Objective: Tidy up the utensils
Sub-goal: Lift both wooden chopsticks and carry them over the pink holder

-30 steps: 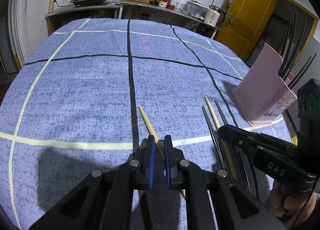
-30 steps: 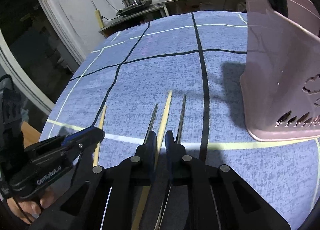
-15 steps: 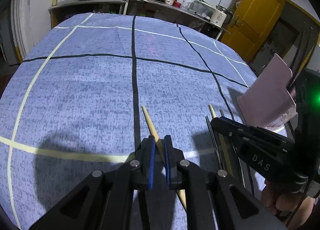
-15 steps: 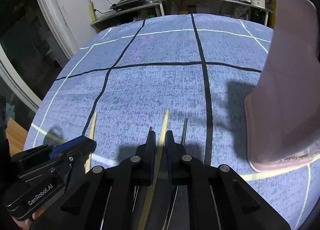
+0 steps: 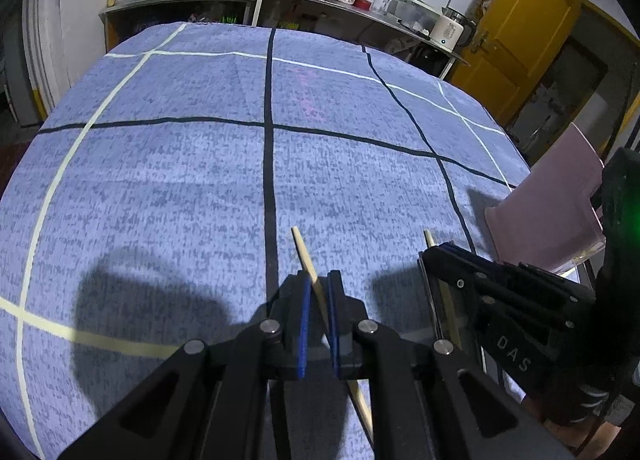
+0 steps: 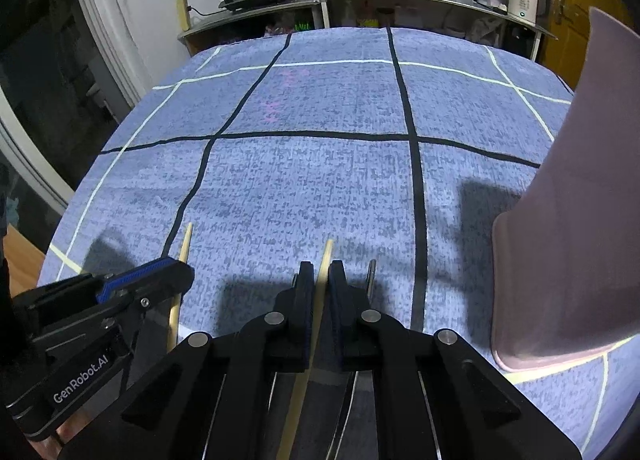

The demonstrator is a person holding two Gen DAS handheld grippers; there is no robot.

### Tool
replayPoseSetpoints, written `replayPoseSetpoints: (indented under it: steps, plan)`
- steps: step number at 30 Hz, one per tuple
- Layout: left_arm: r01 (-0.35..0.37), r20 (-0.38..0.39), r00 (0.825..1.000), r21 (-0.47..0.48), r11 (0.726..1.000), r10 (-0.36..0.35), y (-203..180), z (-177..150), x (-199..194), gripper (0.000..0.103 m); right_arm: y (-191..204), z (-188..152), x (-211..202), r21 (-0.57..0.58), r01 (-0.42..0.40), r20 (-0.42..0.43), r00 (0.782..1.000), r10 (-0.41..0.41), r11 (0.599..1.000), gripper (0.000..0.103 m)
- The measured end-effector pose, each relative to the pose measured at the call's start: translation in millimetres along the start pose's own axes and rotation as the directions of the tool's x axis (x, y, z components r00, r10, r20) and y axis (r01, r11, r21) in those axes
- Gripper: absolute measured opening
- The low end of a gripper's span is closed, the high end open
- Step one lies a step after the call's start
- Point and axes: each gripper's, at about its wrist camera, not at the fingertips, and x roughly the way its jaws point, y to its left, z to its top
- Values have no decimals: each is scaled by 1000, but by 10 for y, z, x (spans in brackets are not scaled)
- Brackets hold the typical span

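A blue checked cloth (image 5: pixel 168 187) covered the bench, a pink utensil holder (image 6: pixel 576 244) stood at its right, and each hand-held gripper, left (image 5: pixel 318 292) and right (image 6: pixel 319 280), had just clamped one pale wooden chopstick (image 5: pixel 301 250) (image 6: pixel 326 256) above the cloth.

Left gripper (image 5: pixel 318 284) and right gripper (image 6: pixel 319 274), side by side, angled down; right jaws just closing, each clamping a chopstick.

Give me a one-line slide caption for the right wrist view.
Right tool shut on a wooden chopstick over the blue tablecloth, pink holder at right, left tool gripping another.
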Motion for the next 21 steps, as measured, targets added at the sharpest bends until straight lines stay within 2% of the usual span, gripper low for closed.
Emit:
replayPoseSetpoints:
  steps: [4, 8, 21]
  plan:
    - [-12, 2, 1000, 16, 1000, 12, -33, 28, 7, 7, -14, 8, -5, 7, -13, -5, 1000, 13, 1000, 6]
    - [8, 25, 1000, 14, 1000, -9, -28, 55, -83, 5, 13, -3, -102, 4, -29, 15, 999, 28, 1000, 6]
    - [52, 143, 988, 69, 996, -61, -168, 121, -773, 5, 107, 14, -769, -24, -66, 139, 988, 69, 998, 6]
